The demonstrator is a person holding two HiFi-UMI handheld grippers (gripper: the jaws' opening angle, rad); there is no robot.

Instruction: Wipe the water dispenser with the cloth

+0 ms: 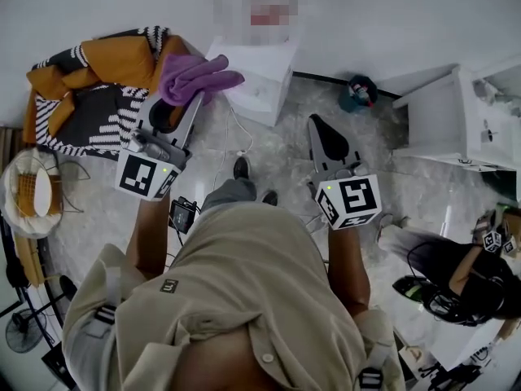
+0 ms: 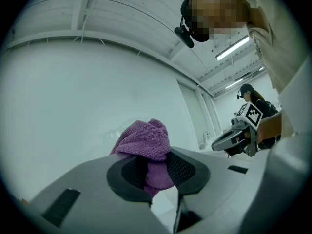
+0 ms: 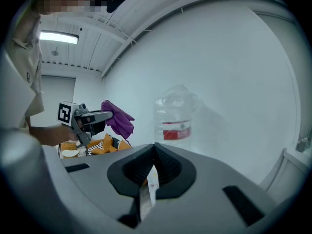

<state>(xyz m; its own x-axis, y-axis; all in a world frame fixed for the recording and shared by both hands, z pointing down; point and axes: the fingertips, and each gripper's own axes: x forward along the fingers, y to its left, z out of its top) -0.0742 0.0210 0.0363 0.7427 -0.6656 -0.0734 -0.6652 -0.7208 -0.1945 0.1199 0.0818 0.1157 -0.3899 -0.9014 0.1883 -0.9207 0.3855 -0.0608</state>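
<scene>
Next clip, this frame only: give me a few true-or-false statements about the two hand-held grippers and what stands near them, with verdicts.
1. The left hand-held gripper is shut on the purple terry cloth. True.
2. The right hand-held gripper holds a second cloth. False: no cloth is in it, and its jaws are together.
3. The boxy water dispenser is black. False: it is white.
4. A clear water bottle with a red label shows ahead of the right hand-held gripper. True.
</scene>
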